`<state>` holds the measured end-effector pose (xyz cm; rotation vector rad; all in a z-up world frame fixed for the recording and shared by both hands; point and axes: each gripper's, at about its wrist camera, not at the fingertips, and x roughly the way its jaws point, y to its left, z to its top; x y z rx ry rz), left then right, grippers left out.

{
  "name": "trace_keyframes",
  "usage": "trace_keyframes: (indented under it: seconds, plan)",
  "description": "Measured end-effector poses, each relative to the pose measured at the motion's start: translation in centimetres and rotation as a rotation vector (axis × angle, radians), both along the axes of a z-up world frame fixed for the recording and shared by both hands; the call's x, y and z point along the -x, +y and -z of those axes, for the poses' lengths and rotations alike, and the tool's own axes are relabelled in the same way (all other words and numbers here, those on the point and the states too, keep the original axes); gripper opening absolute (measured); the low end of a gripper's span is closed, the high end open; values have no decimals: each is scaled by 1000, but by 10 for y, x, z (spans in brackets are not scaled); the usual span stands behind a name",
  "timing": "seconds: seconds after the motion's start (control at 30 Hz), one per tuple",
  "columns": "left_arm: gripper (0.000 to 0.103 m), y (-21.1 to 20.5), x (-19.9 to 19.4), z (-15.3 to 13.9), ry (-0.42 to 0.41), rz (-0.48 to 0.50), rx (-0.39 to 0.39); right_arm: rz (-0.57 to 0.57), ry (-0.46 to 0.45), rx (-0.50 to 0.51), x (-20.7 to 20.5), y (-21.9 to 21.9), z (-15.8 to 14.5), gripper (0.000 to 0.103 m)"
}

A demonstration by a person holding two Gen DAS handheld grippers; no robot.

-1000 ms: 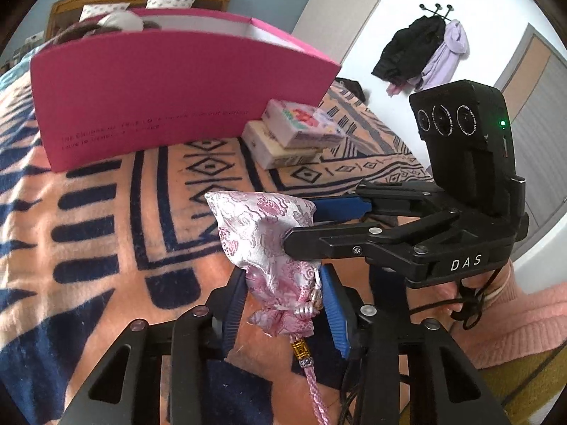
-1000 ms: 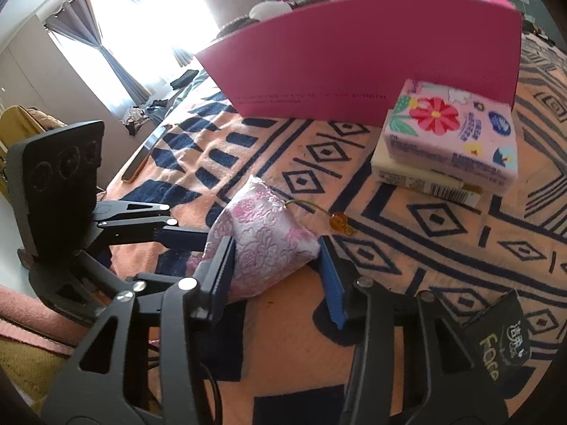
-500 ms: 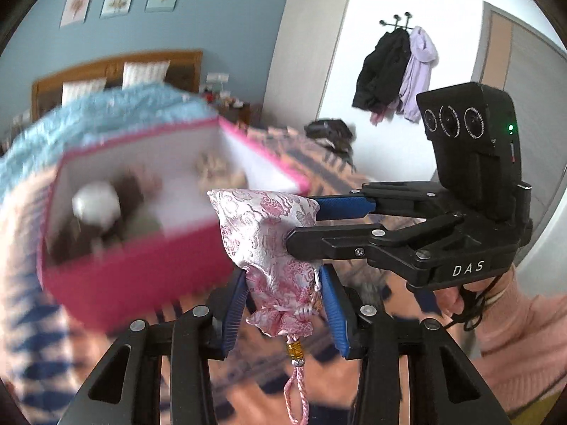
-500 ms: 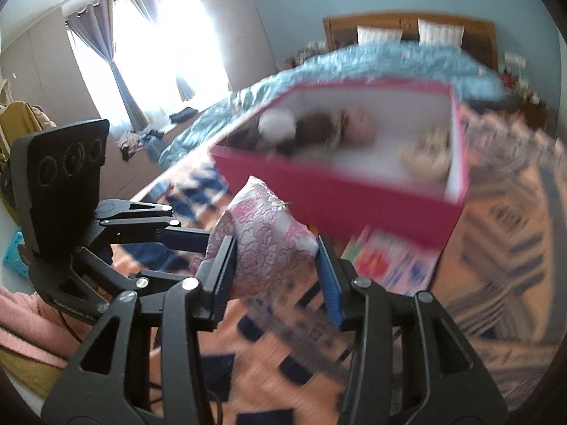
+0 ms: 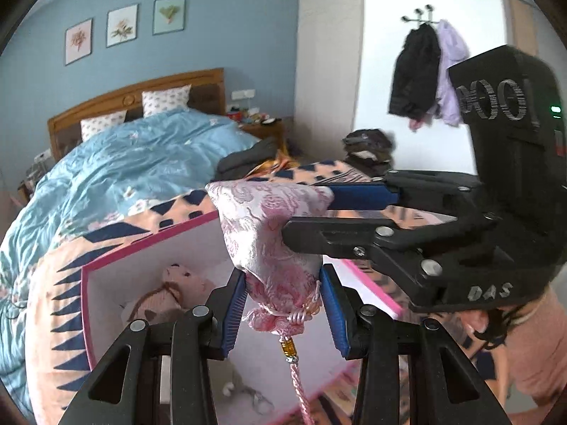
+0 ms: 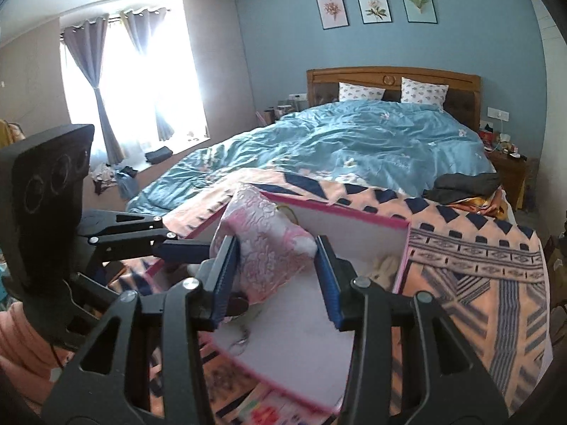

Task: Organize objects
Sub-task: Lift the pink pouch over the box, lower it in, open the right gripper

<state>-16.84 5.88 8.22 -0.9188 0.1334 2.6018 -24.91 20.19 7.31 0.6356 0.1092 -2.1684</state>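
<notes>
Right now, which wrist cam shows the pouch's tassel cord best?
Left wrist: the tassel cord hangs in plain sight below the pink pouch. Right wrist shows only the pouch body; the cord is hidden.

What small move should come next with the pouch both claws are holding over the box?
Probably lower it a little into the pink box. Both the left claw and the right claw pinch the pink brocade pouch, which hangs above the box's open white interior, with the soft toy off to one side.
</notes>
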Motion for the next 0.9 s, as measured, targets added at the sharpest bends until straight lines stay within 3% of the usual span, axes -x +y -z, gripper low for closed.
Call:
trace_keyframes:
  seconds: [0.23, 0.33, 0.5, 0.67, 0.9]
  plan:
    - [42, 5, 49, 20, -82, -56, 55, 37, -11, -66, 42, -16, 14, 45]
    - [44, 5, 67, 30, -124, -112, 116, 54, -33, -88, 58, -23, 21, 44]
    - [44, 1, 80, 39, -169, -213, 189, 134, -71, -210, 87, -39, 38, 45]
    - [45, -11, 71, 35, -144, -242, 153, 135, -83, -202, 85, -34, 43, 45]
    - [56, -17, 27, 16, -47, -169, 48, 98, -73, -141, 52, -11, 32, 50]
